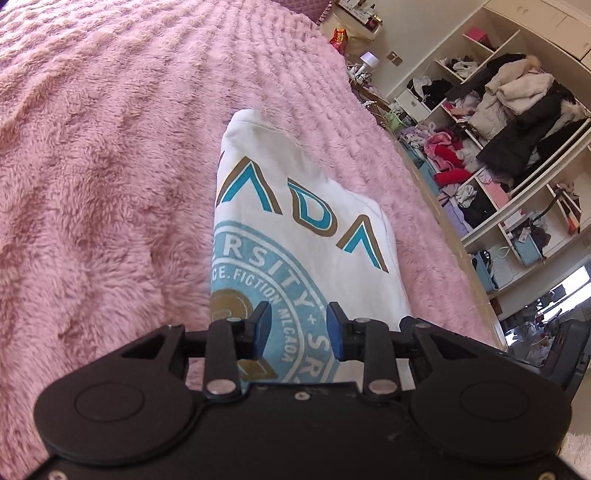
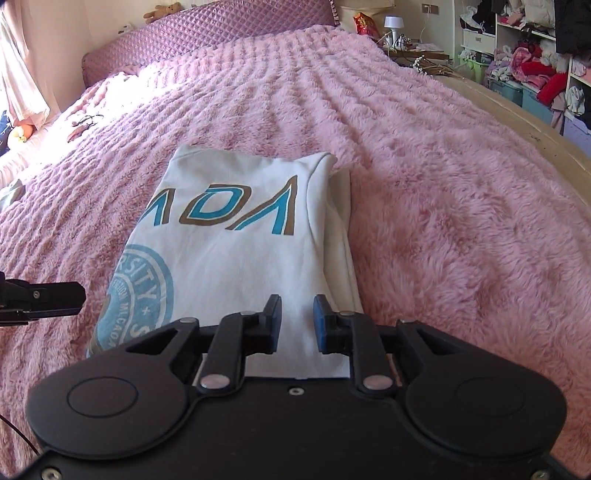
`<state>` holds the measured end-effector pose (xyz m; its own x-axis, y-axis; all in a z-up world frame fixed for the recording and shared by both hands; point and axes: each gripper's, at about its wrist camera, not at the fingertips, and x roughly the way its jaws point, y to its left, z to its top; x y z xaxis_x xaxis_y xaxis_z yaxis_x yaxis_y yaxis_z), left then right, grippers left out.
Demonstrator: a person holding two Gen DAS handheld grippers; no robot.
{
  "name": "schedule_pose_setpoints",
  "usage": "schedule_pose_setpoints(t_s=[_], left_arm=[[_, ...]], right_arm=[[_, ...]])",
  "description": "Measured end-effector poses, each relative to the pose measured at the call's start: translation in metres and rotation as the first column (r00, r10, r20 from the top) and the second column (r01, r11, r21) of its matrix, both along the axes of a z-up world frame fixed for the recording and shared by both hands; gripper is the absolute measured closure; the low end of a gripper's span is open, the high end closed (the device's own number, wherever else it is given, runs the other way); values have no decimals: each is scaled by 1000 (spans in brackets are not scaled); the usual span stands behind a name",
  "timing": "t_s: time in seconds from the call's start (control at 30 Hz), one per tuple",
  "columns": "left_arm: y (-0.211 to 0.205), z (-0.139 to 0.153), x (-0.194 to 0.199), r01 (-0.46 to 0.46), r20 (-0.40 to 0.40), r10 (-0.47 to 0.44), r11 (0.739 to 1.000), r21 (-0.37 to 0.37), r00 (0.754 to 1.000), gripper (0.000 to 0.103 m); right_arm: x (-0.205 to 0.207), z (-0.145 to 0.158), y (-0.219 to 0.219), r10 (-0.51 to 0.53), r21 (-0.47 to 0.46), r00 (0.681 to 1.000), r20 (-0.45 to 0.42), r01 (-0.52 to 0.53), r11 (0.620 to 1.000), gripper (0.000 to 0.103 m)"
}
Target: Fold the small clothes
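Observation:
A white shirt (image 2: 236, 254) with teal and brown letters and a round light-blue print lies folded on the pink fluffy blanket (image 2: 443, 206); it also shows in the left wrist view (image 1: 295, 206). My left gripper (image 1: 298, 326) is open, its blue pads apart over the near end of the shirt above the round print. My right gripper (image 2: 297, 321) is open over the shirt's near right part, and nothing is between its pads. Part of the left gripper's body (image 2: 40, 297) shows at the left edge of the right wrist view.
The blanket (image 1: 92, 184) covers a bed with a purple quilted headboard (image 2: 207, 29). Open shelves stuffed with clothes (image 1: 509, 122) stand to the right, past the bed's cream edge (image 2: 524, 122). A nightstand with a small lamp (image 2: 393, 24) is at the far right corner.

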<state>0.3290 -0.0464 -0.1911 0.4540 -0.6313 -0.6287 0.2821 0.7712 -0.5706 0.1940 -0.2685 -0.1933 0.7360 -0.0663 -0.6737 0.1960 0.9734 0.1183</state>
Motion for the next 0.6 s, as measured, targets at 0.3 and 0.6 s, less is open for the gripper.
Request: schedule_pose_setpoints(t_s=[0.3, 0.6], left_arm=[[-16, -30, 21, 39, -71, -35, 998, 51, 997, 72], [8, -27, 120, -217, -101, 209, 973, -81, 973, 61]], right_arm=[[21, -12, -1, 22, -26, 998, -65, -24, 999, 87], [103, 4, -54, -85, 105, 989, 119, 73, 992, 67]])
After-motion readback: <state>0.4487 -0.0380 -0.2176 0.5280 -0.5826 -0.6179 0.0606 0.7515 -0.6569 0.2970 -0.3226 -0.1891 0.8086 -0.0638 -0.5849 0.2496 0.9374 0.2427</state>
